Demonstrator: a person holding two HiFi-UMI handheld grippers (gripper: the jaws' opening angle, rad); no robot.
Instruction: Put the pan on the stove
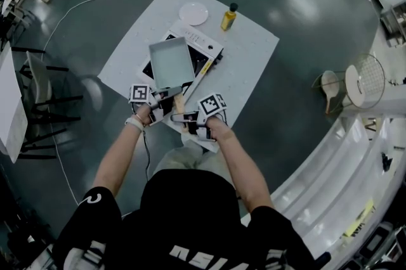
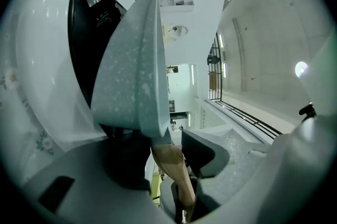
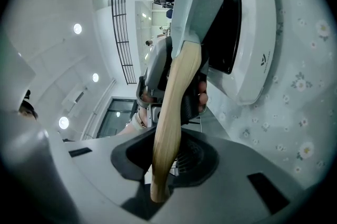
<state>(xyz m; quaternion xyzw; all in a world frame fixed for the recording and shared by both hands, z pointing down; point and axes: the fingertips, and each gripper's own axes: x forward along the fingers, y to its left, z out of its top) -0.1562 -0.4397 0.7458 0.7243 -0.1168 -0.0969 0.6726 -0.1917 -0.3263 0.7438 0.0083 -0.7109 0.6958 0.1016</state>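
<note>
The grey pan [image 1: 171, 63], held over the stove [image 1: 211, 45], hides most of its black top. Jaws of the right gripper [image 3: 167, 154] clamp its wooden handle [image 3: 176, 86]. Those of the left gripper [image 2: 164, 157] stand wide apart around the handle's root.

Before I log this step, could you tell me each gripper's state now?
Left gripper: open, wooden pan handle between its jaws.
Right gripper: closed on that wooden pan handle.

Stove [image 1: 204, 59] largely hidden beneath pan [image 1: 170, 63], handle [image 1: 179, 102] seemingly half covered by right claw [image 1: 185, 117].
</note>
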